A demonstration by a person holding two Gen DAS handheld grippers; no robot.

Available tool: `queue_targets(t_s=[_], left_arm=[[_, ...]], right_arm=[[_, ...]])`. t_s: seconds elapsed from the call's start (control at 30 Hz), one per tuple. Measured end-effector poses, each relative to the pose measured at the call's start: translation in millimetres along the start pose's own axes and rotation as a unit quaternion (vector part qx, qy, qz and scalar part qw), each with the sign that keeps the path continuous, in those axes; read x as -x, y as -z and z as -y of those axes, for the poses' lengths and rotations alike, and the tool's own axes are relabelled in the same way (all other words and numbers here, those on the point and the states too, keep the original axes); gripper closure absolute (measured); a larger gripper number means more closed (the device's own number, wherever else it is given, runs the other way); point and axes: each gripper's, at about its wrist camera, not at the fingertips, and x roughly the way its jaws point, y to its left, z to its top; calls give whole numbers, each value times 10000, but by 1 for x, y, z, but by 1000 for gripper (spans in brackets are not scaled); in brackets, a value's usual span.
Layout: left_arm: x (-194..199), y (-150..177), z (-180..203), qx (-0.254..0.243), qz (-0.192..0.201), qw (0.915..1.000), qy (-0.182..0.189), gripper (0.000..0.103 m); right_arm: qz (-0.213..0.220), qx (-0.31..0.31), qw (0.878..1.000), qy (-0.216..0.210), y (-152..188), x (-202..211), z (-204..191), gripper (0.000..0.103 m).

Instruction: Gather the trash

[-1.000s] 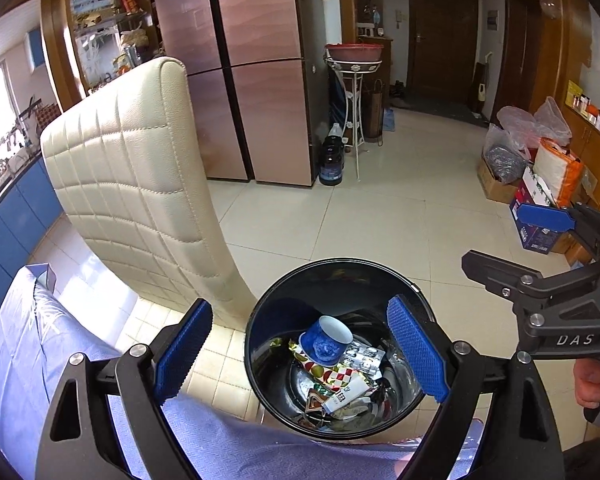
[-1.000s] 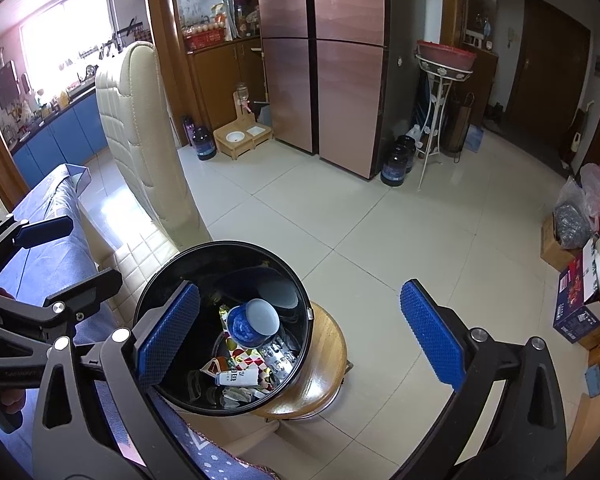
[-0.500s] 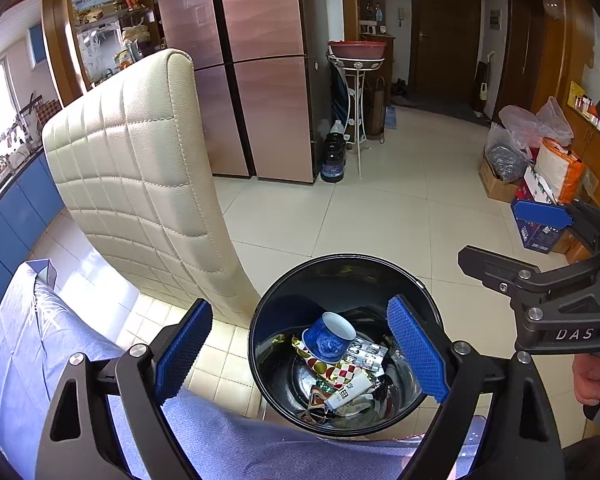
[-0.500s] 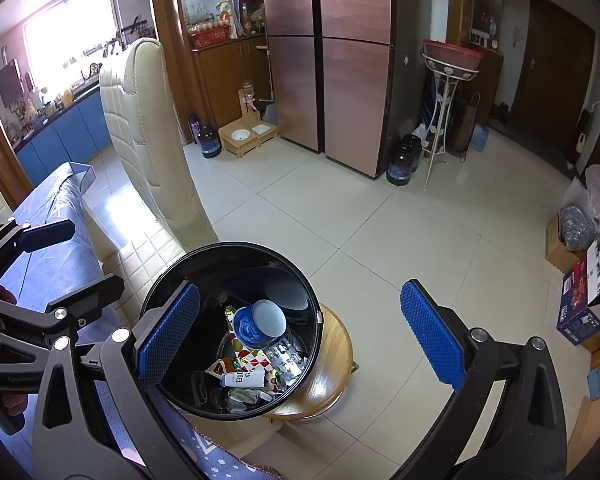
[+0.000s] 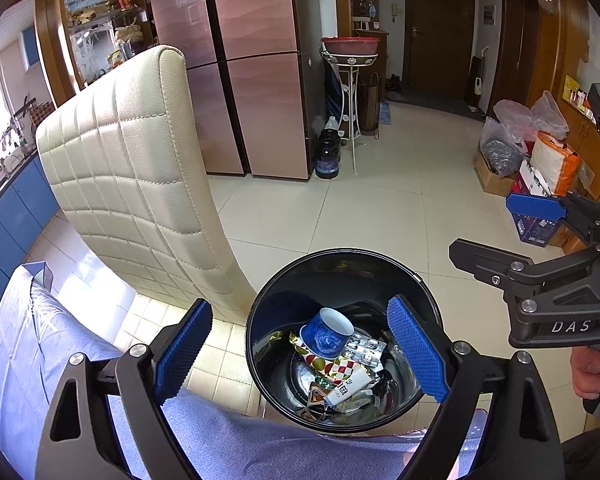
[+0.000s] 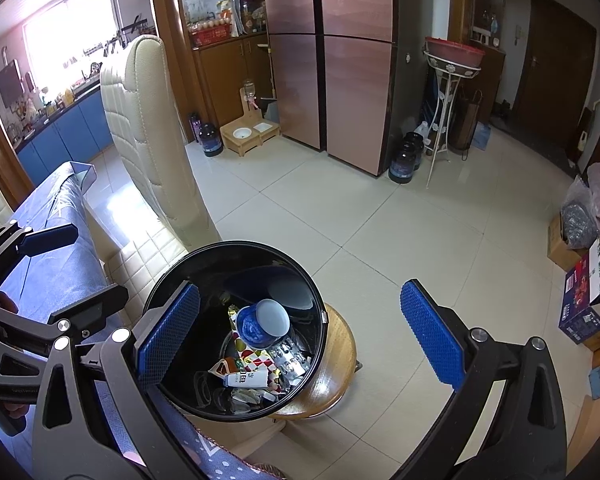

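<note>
Bin: black bin (image 5: 342, 276) on a wooden stool (image 6: 332, 364), holding a blue cup (image 5: 327, 333), wrappers, a blister pack.
Change: both cameras have risen slightly over the last second; trash appears already dropped.
Grippers: left gripper (image 5: 300, 354) and right gripper (image 6: 300, 334) spread wide, empty.
Room: chair (image 5: 132, 168) just left; tiled floor (image 6: 420, 220) open rightward.

Left gripper (image 5: 300, 354) fingers (image 5: 416, 354) spread wide, empty, above black bin (image 5: 428, 292) holding blue cup (image 5: 327, 333).
</note>
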Motion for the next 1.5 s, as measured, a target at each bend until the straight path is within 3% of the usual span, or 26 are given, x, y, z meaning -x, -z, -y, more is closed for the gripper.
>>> queue_targets(t_s=[0.3, 1.5], left_arm=[[2, 0, 4, -92, 62, 9997, -221, 16], [-1, -1, 3, 79, -33, 9996, -268, 16]], right_arm=[[-8, 7, 10000, -4, 0, 0, -1, 4], [-7, -46, 10000, 80, 0, 6, 15, 4]])
